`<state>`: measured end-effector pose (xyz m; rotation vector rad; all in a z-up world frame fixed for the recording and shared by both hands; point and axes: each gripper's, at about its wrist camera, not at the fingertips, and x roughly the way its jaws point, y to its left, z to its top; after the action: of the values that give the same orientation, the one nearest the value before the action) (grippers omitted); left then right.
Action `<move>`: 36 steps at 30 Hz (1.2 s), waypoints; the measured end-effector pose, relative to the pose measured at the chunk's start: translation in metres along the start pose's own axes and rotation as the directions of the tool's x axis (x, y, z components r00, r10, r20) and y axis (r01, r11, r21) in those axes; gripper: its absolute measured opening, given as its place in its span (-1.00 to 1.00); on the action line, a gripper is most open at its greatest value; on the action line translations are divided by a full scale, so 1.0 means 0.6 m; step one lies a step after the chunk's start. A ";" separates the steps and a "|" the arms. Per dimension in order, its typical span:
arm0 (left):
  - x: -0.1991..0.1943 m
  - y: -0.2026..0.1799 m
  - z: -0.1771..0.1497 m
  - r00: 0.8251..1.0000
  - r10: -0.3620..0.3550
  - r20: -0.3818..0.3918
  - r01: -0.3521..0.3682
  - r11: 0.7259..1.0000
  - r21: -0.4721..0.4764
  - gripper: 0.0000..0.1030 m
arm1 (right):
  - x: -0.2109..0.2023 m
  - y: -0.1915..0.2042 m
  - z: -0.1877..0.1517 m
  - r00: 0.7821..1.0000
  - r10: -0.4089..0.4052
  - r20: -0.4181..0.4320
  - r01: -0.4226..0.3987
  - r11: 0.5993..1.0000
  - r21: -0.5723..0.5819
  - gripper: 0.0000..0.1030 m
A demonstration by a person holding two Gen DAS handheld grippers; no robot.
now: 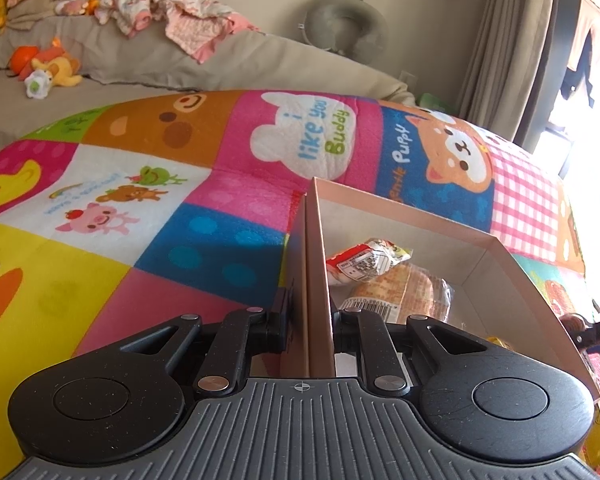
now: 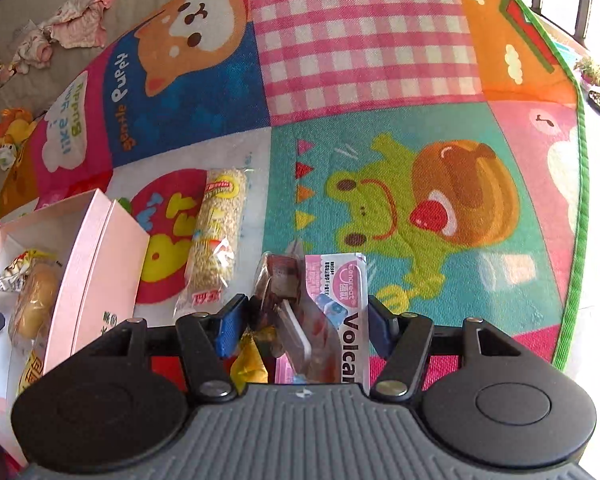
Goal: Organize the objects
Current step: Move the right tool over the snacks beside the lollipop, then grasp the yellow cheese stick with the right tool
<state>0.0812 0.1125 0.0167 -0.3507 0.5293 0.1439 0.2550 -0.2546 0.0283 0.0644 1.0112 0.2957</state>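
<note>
A pink cardboard box (image 1: pixel 496 256) lies open on the play mat and holds a red-and-white snack packet (image 1: pixel 366 262) and wrapped bread (image 1: pixel 404 292). My left gripper (image 1: pixel 311 320) is shut on the box's left wall. The box also shows at the left of the right wrist view (image 2: pixel 80 248). My right gripper (image 2: pixel 306 322) is open around a clear brown-snack packet (image 2: pixel 282 284) and a pink "Volcan" packet (image 2: pixel 340 300) lying on the mat. A long grain-bar packet (image 2: pixel 216 240) lies just left of them.
The colourful play mat (image 2: pixel 380 80) spreads all around. A grey sofa (image 1: pixel 160 60) with baby clothes and plush toys stands behind it. A curtain (image 1: pixel 500 40) and a bright window are at the right. The mat's green edge (image 2: pixel 576 240) runs along the right.
</note>
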 end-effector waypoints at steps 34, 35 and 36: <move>0.004 -0.013 -0.005 1.000 0.015 0.015 -0.015 1.000 -0.020 -0.67 | -0.094 0.136 -0.203 0.968 -0.126 0.217 0.177 0.957 -0.232 -0.18; 0.004 -0.013 -0.005 1.000 0.016 0.012 -0.015 1.000 -0.018 -0.67 | -0.091 0.135 -0.201 0.971 -0.126 0.202 0.170 0.961 -0.220 -0.24; 0.003 -0.014 -0.005 1.000 0.016 0.010 -0.016 1.000 -0.014 -0.67 | -0.090 0.135 -0.201 0.977 -0.116 0.179 0.154 0.965 -0.213 -0.35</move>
<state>0.0834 0.1036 0.0159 -0.3595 0.5219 0.1650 0.1095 -0.2015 0.0239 -0.1840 0.8071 0.2737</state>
